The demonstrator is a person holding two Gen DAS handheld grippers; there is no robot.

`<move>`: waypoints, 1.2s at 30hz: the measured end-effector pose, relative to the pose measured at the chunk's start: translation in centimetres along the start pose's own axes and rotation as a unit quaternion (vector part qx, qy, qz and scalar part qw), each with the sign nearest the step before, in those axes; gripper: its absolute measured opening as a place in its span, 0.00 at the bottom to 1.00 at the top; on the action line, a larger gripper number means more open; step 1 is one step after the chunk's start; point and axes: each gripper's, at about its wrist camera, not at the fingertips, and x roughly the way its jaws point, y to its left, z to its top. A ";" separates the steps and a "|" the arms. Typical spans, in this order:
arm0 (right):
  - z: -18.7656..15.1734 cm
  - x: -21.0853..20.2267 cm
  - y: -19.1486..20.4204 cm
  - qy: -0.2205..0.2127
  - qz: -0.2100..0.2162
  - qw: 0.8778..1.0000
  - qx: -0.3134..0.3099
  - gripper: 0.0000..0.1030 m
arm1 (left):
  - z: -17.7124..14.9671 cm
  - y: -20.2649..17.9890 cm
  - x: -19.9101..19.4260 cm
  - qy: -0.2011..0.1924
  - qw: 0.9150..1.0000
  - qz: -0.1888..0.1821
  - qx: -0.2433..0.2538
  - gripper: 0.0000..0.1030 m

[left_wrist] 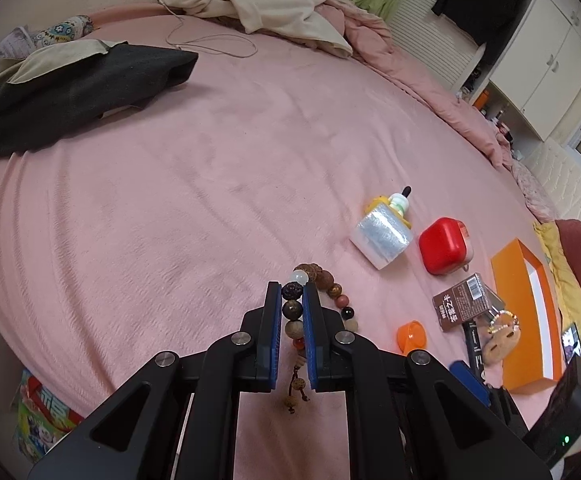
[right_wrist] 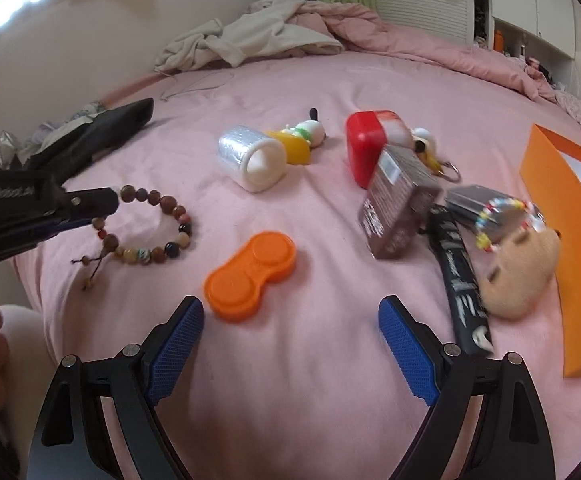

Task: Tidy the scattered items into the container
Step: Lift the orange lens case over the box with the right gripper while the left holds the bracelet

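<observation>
My left gripper (left_wrist: 291, 290) is shut on the bead bracelet (left_wrist: 293, 312); the right wrist view shows it (right_wrist: 108, 206) pinching the left side of the bracelet (right_wrist: 170, 216), which lies on the pink bed. My right gripper (right_wrist: 290, 316) is open and empty, low over the sheet, just this side of an orange contact lens case (right_wrist: 250, 274). The orange box (right_wrist: 550, 184) stands at the right, also seen in the left wrist view (left_wrist: 526, 312). Between lie a clear tape roll (right_wrist: 250, 158), a red case (right_wrist: 364, 146), a brown card box (right_wrist: 396, 208), a black tube (right_wrist: 460, 272) and a plush keychain (right_wrist: 518, 272).
A Snoopy figure on a yellow base (right_wrist: 304, 138) lies behind the tape roll. Dark clothing (left_wrist: 62, 92) and cream clothes (left_wrist: 274, 4) lie on the far side of the bed. A pink duvet (left_wrist: 422, 84) is bunched along the right edge. White cupboards (left_wrist: 546, 60) stand beyond.
</observation>
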 end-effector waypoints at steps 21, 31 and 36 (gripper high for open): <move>-1.4 -3.2 -1.8 -0.021 0.040 0.999 -0.005 0.44 | -0.4 -1.1 1.1 0.026 0.999 0.000 0.027 0.11; -0.6 -12.4 -11.2 -0.121 -0.075 0.990 0.013 0.44 | -0.5 -1.1 1.4 0.029 0.999 0.016 0.025 0.11; -0.9 -13.2 -17.2 -0.121 -0.134 0.980 0.078 0.44 | -0.6 -1.5 1.4 0.029 0.999 0.026 0.034 0.11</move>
